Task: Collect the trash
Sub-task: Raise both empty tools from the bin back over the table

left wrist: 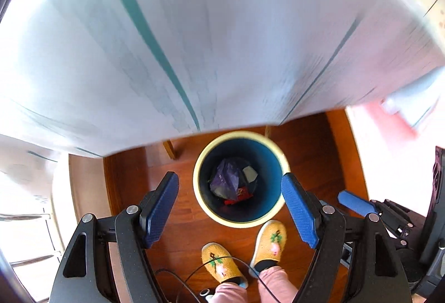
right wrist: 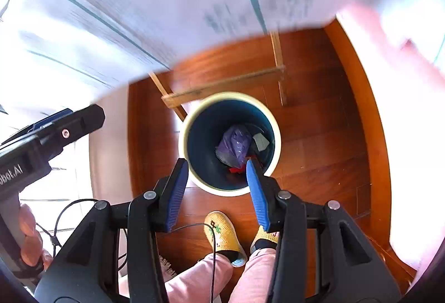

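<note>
A round trash bin (left wrist: pixel 195 180) with a cream rim and dark blue inside stands on the wooden floor below both grippers. It holds a purple plastic bag (left wrist: pixel 225 180), a pale scrap (left wrist: pixel 250 172) and a red wrapper (left wrist: pixel 239 196). My left gripper (left wrist: pixel 229 176) hangs open above the bin with nothing between its blue pads. In the right wrist view the bin (right wrist: pixel 230 96) and purple bag (right wrist: pixel 235 146) show again. My right gripper (right wrist: pixel 216 161) is open and empty over the near rim.
A white tablecloth (left wrist: pixel 222 39) with teal lines, blurred, overhangs the far side of the bin. Wooden table legs (right wrist: pixel 194 96) stand behind it. A person's feet in yellow slippers (left wrist: pixel 271 241) stand just in front of the bin. A thin black cable (right wrist: pixel 194 225) trails near them.
</note>
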A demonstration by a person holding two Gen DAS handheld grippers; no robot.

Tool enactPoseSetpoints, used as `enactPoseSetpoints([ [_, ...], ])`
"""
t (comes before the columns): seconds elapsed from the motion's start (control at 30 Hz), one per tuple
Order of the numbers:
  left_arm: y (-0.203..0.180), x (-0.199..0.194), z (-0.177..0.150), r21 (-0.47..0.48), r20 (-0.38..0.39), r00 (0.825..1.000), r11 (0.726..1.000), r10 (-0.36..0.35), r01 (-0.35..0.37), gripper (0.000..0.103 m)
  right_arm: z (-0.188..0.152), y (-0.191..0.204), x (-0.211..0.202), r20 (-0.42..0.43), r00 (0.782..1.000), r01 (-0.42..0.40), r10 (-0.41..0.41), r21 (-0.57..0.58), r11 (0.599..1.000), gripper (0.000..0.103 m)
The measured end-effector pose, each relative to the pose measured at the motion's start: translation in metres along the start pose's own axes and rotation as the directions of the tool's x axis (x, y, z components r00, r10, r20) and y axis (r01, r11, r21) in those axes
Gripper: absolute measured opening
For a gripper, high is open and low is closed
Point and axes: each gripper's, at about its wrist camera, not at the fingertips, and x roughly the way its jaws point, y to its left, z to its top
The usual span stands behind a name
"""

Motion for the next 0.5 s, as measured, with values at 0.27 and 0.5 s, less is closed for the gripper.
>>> enactPoseSetpoints([
  [0.27, 0.006, -0.120, 0.027, -0.012, 0.103, 0.995, 1.000, -0.006, 0.007, 0.077, 0.018, 0.042, -0.104, 0.069, 0.997, -0.036, 0.042, -0.080, 0.996, 0.040],
  [0.5, 0.007, -0.210, 0.051, -0.003, 0.207, 0.978, 1.000, 0.010, -0.009, 0.077, 0.044, 0.068, -0.181, 0.148, 0.984, -0.080, 0.098, -0.121, 0.989, 0.040],
])
